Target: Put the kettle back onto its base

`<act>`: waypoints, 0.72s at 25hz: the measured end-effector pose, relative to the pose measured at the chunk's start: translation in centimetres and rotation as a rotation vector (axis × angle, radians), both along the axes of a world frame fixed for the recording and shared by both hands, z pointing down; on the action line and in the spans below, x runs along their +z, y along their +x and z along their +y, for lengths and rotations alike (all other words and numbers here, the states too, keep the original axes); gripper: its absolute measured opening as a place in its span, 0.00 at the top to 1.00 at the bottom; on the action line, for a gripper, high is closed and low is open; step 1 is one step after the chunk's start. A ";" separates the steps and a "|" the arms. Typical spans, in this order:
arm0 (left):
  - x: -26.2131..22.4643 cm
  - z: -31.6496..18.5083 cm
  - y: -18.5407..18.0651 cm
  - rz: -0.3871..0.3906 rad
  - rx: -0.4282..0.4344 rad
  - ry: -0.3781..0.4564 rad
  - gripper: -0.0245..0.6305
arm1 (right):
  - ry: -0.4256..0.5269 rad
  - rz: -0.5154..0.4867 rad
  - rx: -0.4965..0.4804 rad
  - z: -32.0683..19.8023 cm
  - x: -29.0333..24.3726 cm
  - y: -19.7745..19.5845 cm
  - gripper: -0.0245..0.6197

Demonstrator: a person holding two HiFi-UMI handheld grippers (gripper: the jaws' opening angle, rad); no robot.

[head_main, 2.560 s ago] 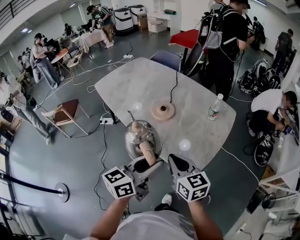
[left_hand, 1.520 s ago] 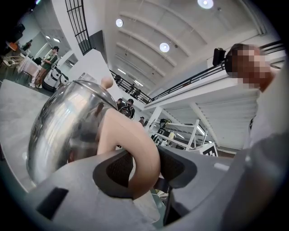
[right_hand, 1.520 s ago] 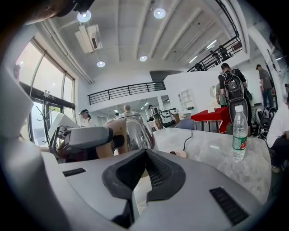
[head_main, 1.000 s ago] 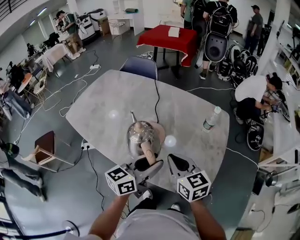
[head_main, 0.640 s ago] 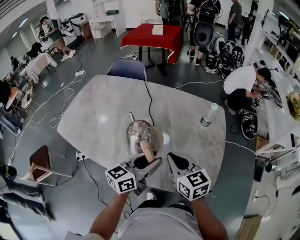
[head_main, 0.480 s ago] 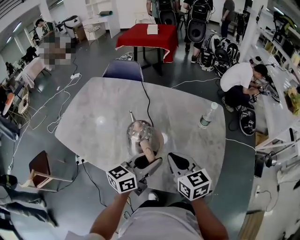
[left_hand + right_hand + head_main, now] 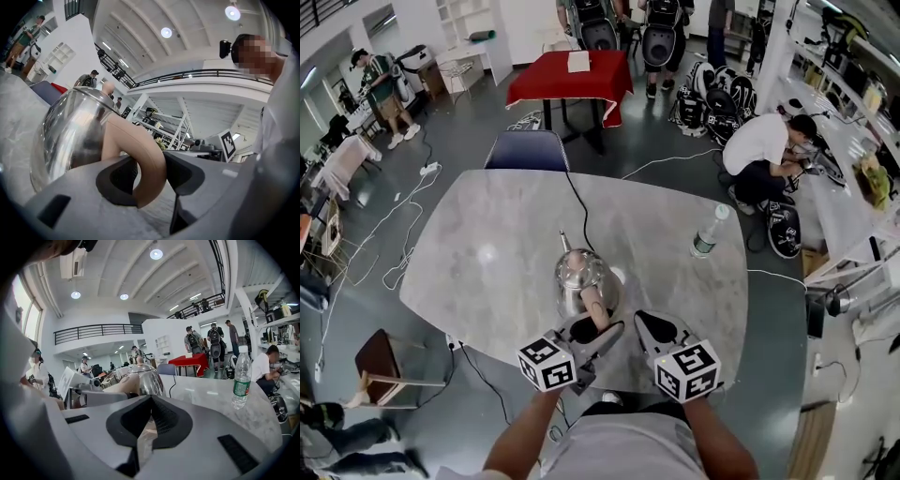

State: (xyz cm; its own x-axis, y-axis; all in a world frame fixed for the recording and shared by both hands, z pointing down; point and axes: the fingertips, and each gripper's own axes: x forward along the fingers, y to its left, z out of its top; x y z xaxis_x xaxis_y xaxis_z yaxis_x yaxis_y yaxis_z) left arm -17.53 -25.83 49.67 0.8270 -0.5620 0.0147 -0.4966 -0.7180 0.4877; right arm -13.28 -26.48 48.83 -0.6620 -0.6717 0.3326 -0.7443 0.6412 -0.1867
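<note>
One steel kettle (image 7: 579,274) stands near the middle of the tabletop (image 7: 487,225), over its tan base (image 7: 618,277). Only a sliver of the base shows, so I cannot tell whether the kettle is seated. The left gripper (image 7: 592,330) has its fingers (image 7: 119,178) clamped on the tan handle (image 7: 149,157). The right gripper (image 7: 656,328) hangs beside it, fingers closed on nothing. The polished shell looks rigid and slippery, perhaps heavy with water, so the curved handle is the sound hold.
</note>
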 end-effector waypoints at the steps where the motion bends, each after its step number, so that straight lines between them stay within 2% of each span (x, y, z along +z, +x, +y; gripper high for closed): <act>1: 0.0 -0.2 0.0 0.001 0.005 -0.001 0.70 | 0.000 0.001 0.006 -0.3 -0.1 0.0 0.96; 18: 0.7 -2.2 0.8 -0.020 0.053 0.007 0.70 | -0.006 0.014 0.038 -1.8 0.3 0.5 0.96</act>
